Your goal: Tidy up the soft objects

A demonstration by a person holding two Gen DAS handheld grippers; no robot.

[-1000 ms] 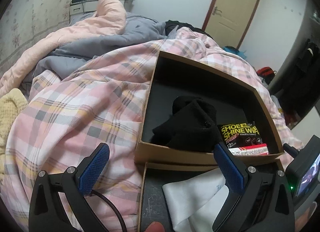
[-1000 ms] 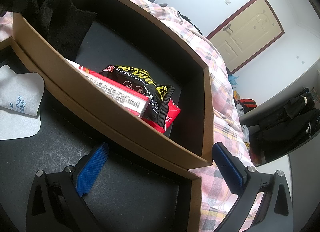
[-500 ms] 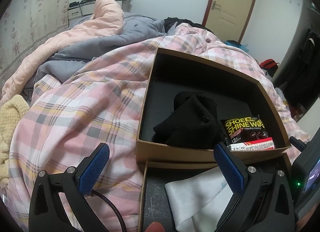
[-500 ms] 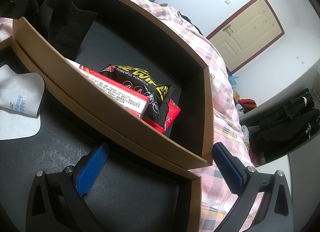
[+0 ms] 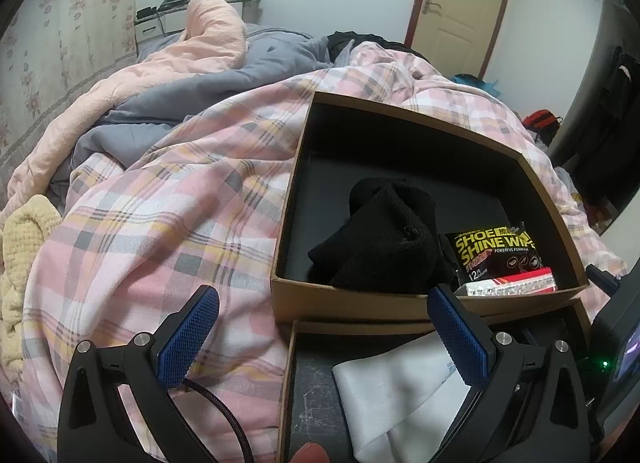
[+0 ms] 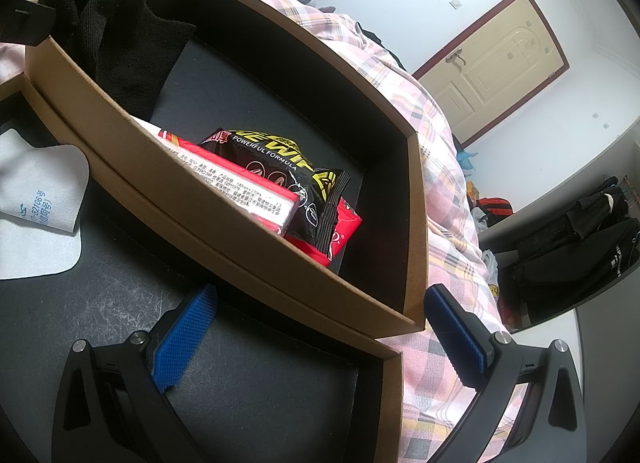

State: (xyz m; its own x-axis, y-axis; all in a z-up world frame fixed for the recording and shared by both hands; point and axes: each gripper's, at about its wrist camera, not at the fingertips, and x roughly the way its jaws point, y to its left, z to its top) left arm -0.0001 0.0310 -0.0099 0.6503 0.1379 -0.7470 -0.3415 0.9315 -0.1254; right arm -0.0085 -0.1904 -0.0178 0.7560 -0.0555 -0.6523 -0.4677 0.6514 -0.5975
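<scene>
Two cardboard containers are lying ahead of our jaws on the plaid quilt [image 5: 168,223]. We are seeing the brown box [image 5: 400,305] holding black socks [image 5: 384,239], a wipes packet [image 5: 494,249] and a red pack [image 6: 256,195]. The lid [image 6: 280,375], nearer us, is holding a white sheet [image 5: 400,387]. Left gripper [image 5: 324,337] and right gripper [image 6: 320,337] are both hanging wide apart, empty.

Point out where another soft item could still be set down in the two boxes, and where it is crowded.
Free: the far half of the brown box, its dark floor bare behind the black sock; and the near tray, bare between the white cloth and its right wall. Crowded: the box's near side, where the sock, wipes pack and red packet lie.
</scene>
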